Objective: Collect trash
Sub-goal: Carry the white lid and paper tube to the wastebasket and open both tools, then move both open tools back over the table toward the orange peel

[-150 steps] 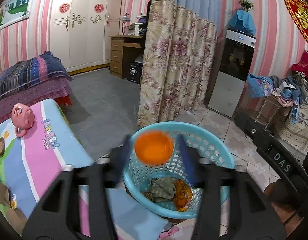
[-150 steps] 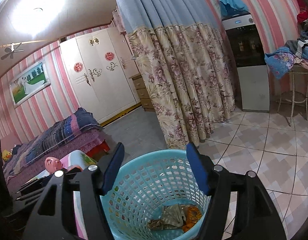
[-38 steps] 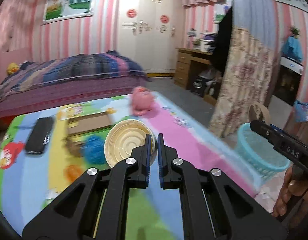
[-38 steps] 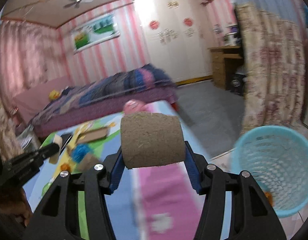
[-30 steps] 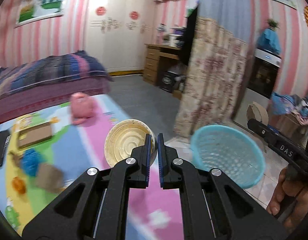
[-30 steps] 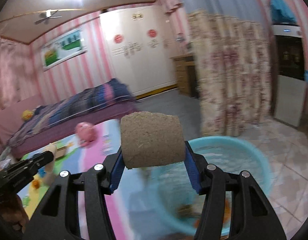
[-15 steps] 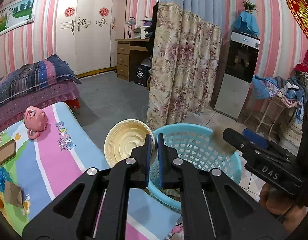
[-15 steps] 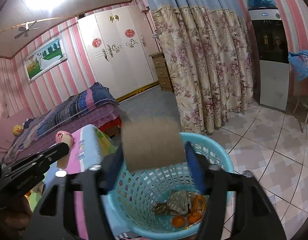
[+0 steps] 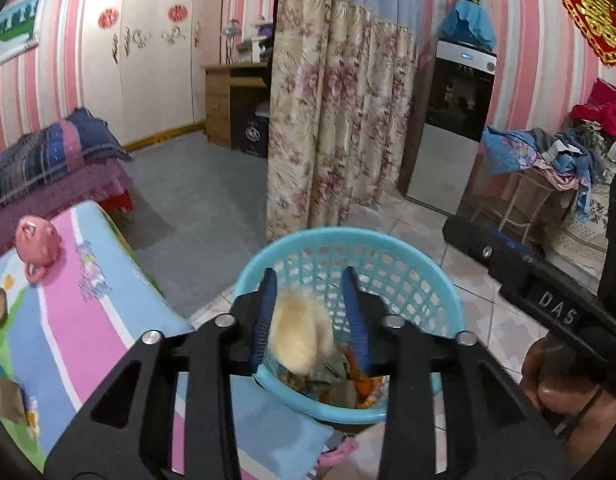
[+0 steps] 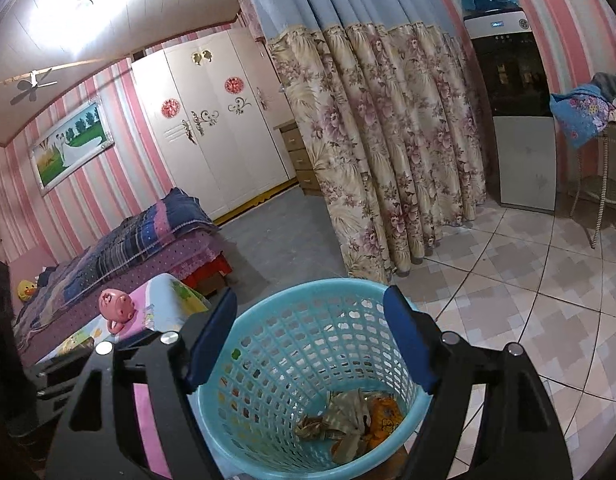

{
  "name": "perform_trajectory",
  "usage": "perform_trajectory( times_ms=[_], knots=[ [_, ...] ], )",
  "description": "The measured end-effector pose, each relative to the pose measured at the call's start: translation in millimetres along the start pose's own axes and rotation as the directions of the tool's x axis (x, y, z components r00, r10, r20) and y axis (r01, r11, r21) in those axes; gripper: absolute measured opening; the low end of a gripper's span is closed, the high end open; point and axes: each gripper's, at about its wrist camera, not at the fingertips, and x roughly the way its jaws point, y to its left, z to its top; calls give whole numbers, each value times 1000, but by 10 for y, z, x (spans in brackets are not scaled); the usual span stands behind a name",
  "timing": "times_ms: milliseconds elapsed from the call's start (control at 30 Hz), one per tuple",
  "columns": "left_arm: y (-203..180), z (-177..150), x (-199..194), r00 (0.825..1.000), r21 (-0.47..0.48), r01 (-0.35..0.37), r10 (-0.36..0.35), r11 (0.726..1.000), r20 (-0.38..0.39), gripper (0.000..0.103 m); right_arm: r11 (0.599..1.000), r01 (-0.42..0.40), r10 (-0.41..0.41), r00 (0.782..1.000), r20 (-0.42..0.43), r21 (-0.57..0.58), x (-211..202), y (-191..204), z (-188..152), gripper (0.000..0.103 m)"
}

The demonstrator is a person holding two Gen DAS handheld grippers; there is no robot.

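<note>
The blue basket (image 9: 436, 276) is standing on the tiled floor (image 10: 528, 280), right at the corner of the colourful mat (image 9: 87, 312). Its round rim is wide open at the top. Past the basket the grey floor (image 9: 199, 184) is lying bare up to the flowery curtain (image 9: 332, 120). A pink piggy toy (image 9: 37, 242) is sitting near the far edge of the mat, well apart from the basket.

The left gripper (image 9: 308, 308) is hanging over the near rim of the basket. Its blue jaws have just been opening. A pale yellow bowl (image 9: 299, 332) is showing as a blur between them, with a gap on each side, so the pads are not pressing on it. The bowl is over the inside of the basket.

The right gripper (image 10: 312, 340) is pointing down into the basket from the other side. Its jaws are standing wide apart and have just been opening, and nothing is between them. In the left view, the black body of this gripper and the hand (image 9: 556, 384) holding it are showing to the right of the basket.

At the bottom of the basket, crumpled wrappers (image 10: 348, 416) are lying in a small heap, some grey and some orange. The blue netted wall of the basket is showing all around them.
</note>
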Motion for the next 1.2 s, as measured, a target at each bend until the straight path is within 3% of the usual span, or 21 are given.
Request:
perform_trajectory(
  times_ms=[333,600,700,900,967,1000,1100,1200],
  knots=[
    [474,-32,-338,995,-47,-98,99,994,29,34,999,-26,25,1000,-17,-42,48,176,-41,75],
    [1146,-320,-906,970,-74,-240,242,968,8,35,989,-92,88,995,-36,-117,44,557,-103,75],
    [1497,-529,-1198,950,-100,-311,312,945,-4,42,976,-154,147,987,-59,-154,58,811,-162,75],
    [2388,-1068,-1775,867,-203,-496,493,844,-73,52,939,-266,242,962,-129,-220,122,1508,-406,86],
    [2696,-1247,-1924,846,-251,-531,524,809,-103,55,915,-327,295,942,-161,-235,154,1819,-525,87],
    [2838,-1340,-1974,836,-262,-548,535,795,-124,62,902,-358,320,930,-182,-242,176,1971,-584,88],
    [3074,-1516,-2014,831,-290,-555,536,780,-151,76,864,-432,381,897,-226,-258,225,2340,-792,89],
    [3240,-1683,-1920,825,-326,-565,531,758,-194,84,836,-469,400,876,-269,-285,249,2566,-1043,89]
  ],
)
